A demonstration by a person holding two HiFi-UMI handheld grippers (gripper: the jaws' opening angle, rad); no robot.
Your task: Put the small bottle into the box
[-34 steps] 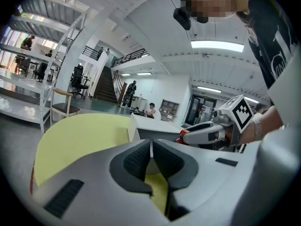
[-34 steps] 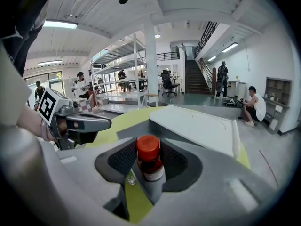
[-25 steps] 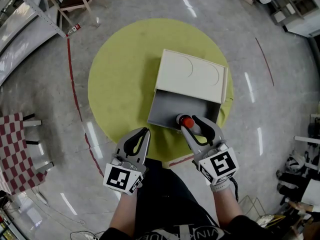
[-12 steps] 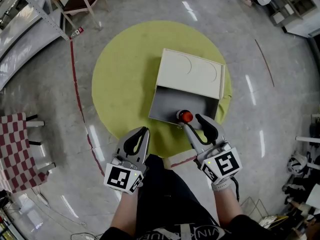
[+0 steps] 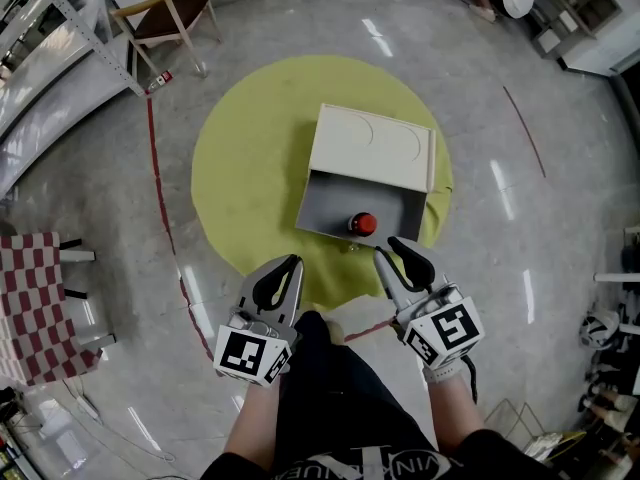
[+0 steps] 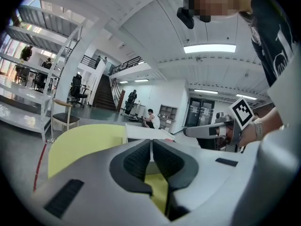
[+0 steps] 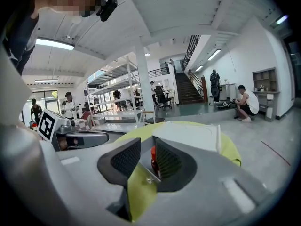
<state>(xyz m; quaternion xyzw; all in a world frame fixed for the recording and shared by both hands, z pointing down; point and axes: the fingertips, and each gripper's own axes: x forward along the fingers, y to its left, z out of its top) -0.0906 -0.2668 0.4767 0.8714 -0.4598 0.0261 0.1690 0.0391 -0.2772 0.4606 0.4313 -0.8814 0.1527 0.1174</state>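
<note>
standing upright in the box [image 5: 330, 200], the small bottle [image 5: 366, 224] sits close to the box's near wall, right of its middle. the red cap faces up at your head camera. its long axis looks vertical, so from above you see little but the cap. that reads as a bottle already set down and let go, which is likely why neither gripper touches it.

your right gripper [image 5: 390, 251] hangs just outside the box's near wall, clear of the bottle, jaws apart with nothing pinched. they have just been closing part way, and in the right gripper view the bottle only shows through the gap, beyond the pads.

your left gripper [image 5: 291, 264] waits off the box's near-left corner, further out, jaws pressed together on nothing and seemingly idle.

the lid [image 5: 372, 146] lies folded back on the box's far side, which leaves the tray open from above. under the box spreads the round yellow desk [image 5: 250, 148].
</note>
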